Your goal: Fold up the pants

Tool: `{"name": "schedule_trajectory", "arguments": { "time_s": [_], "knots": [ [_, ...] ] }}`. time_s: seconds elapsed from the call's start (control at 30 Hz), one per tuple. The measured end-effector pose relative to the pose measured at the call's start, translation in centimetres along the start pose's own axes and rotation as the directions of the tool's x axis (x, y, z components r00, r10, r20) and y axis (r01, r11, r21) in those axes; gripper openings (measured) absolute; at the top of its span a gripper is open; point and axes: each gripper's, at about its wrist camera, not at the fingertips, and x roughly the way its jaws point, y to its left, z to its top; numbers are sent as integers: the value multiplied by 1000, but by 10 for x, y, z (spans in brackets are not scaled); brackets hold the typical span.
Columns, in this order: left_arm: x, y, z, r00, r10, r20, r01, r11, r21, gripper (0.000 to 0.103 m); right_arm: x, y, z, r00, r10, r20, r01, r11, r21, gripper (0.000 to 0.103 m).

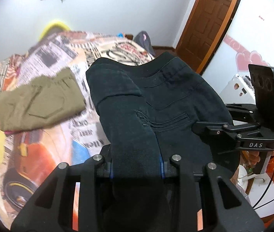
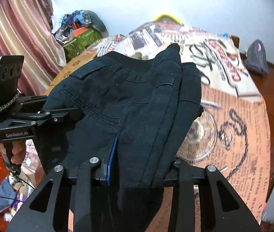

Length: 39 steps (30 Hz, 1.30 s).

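Over the printed bedspread (image 1: 46,150), dark bunched pants (image 1: 156,96) clamped in both grippers' fingers (image 1: 162,169).

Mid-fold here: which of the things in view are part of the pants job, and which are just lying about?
In the job:
- black pants
- left gripper, clamped on the pants
- right gripper, clamped on the pants

Lying about:
- olive pants, folded on the printed bedcover
- glass bowl
- green box
- dark bag

Pants (image 1: 156,100) hang between left gripper (image 1: 137,166) at 6 o'clock and right gripper (image 1: 200,125) at 3 o'clock, above the bed (image 1: 59,131); folded trousers (image 1: 40,104) lie on the bed at 9 o'clock.
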Motion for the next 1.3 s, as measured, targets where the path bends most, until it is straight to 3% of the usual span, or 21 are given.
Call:
{"name": "schedule_trajectory", "arguments": {
  "time_s": [0.3,0.63,1.0,1.3],
  "knots": [
    [-40,35,23,995,46,89,-45,999,-17,32,2,32,41,998,2,61,2,997,-74,31],
    [-58,107,44,982,124,145,-120,992,-39,32,43,65,97,996,-1,86,12,991,-133,31],
    [-41,197,76,962,223,155,-210,973,-98,32,115,95,156,996,10,91,5,986,-165,31],
    [18,275,85,967,224,119,-202,964,-173,32,188,97,188,999,-14,51,24,980,-199,31]
  ]
}}
